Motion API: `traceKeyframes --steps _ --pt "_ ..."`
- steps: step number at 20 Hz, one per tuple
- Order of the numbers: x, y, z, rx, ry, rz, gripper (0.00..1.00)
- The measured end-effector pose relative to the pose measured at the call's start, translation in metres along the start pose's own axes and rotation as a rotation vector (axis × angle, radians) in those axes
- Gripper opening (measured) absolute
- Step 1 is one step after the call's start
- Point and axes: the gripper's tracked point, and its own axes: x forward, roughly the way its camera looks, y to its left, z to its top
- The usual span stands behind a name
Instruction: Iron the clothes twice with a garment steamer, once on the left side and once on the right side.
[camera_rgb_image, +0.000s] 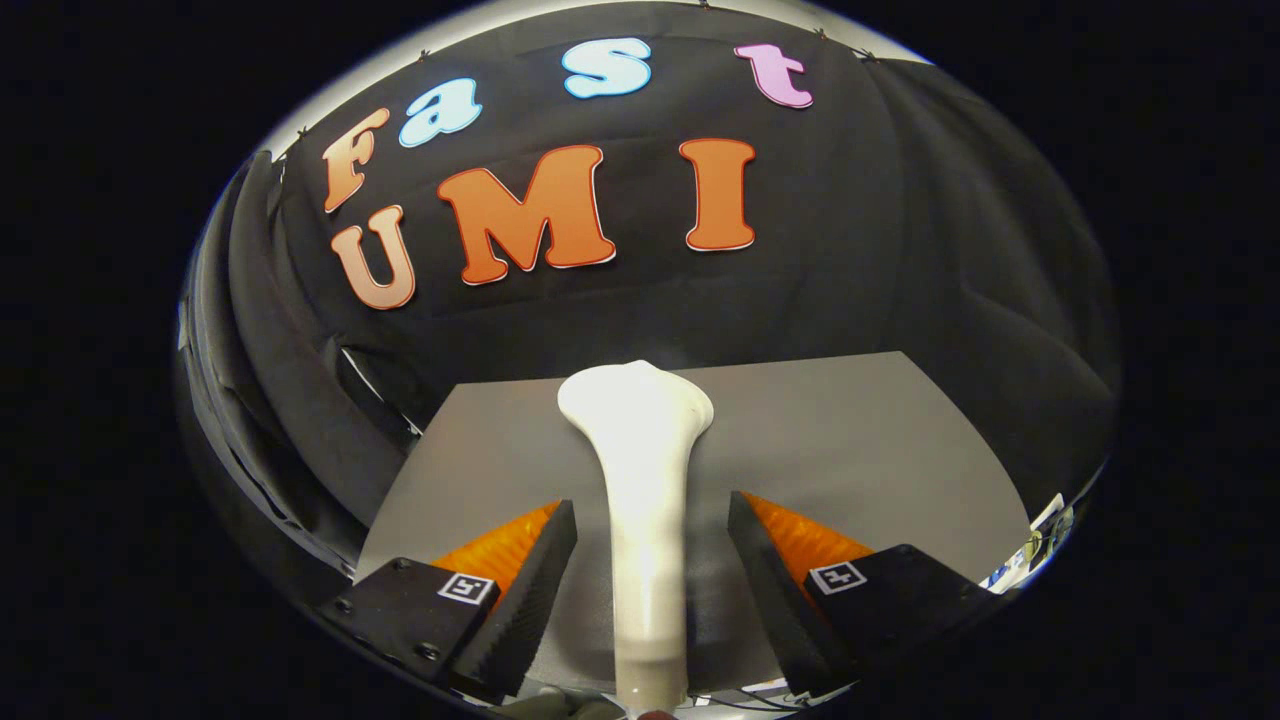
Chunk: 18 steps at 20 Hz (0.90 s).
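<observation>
gripper (652, 545): spread wide, one finger (525, 590) on each side of the steamer, clear gaps both sides, no contact with anything visible.
left finger: angled inward toward the steamer handle, tip near the handle but apart from it.
right finger (775, 585): mirrors the left, tip near the handle, also apart.
garment steamer (640, 480): white, runs straight ahead between the fingers; slim handle low between them, widening into a flared head beyond the fingertips.
steamer head (636, 405): rounded, broad, pointing away toward the booth wall; sits over the far part of the worktop as seen from here.
steamer base: lower end of the handle passes out of sight below the fingers; how it is supported cannot be told.
worktop (850, 440): flat grey surface, spreads ahead of and beneath the fingers; bare on both sides of the steamer.
contact steamer/worktop: cannot tell whether head touches the surface or hangs above it.
booth wall (900, 260): black cloth, draped in folds, closes off the far edge of the worktop and curves round both sides.
clothes: none made out on the grey surface.
clutter (1040, 540): small pale items past the right corner of the worktop, too small to identify.
</observation>
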Motion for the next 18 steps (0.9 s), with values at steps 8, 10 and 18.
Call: traceKeyframes --steps 8,10,18 --pt "0.021 -0.008 -0.019 0.015 0.067 -0.011 0.88" --pt "0.019 -0.008 -0.020 0.011 0.078 -0.006 0.75" --pt "0.013 0.002 -0.018 0.020 0.067 0.001 0.48"
